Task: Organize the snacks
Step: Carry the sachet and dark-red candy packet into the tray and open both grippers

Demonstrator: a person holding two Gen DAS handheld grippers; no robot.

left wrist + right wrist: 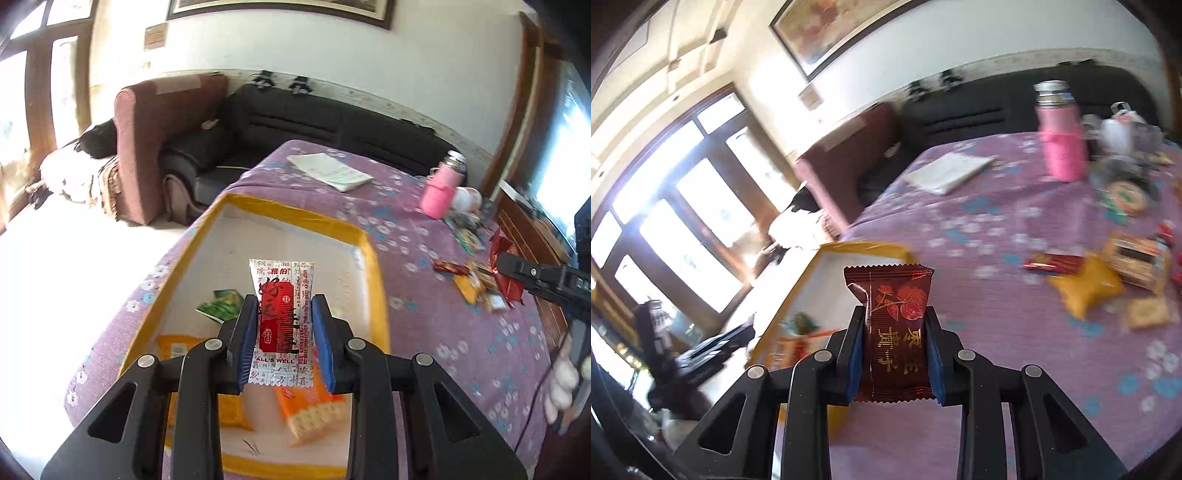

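My left gripper (283, 301) is shut on a white and red snack packet (282, 317), held above a white box with a yellow taped rim (295, 213). Inside the box lie a green packet (221, 305), a yellow packet (176, 347) and an orange cracker packet (314, 410). My right gripper (896, 312) is shut on a dark red packet with a gold rose print (895, 328), held over the purple floral cloth beside the box (864, 246). The right gripper (496, 264) also shows at the right edge of the left wrist view, near a pile of loose snacks (476, 280).
Loose snacks (1108, 284) lie scattered on the right of the purple cloth (990, 288). A pink bottle (1062, 136) and a white booklet (947, 171) stand further back. A black sofa (317, 122) and a brown armchair (147, 147) sit behind the table.
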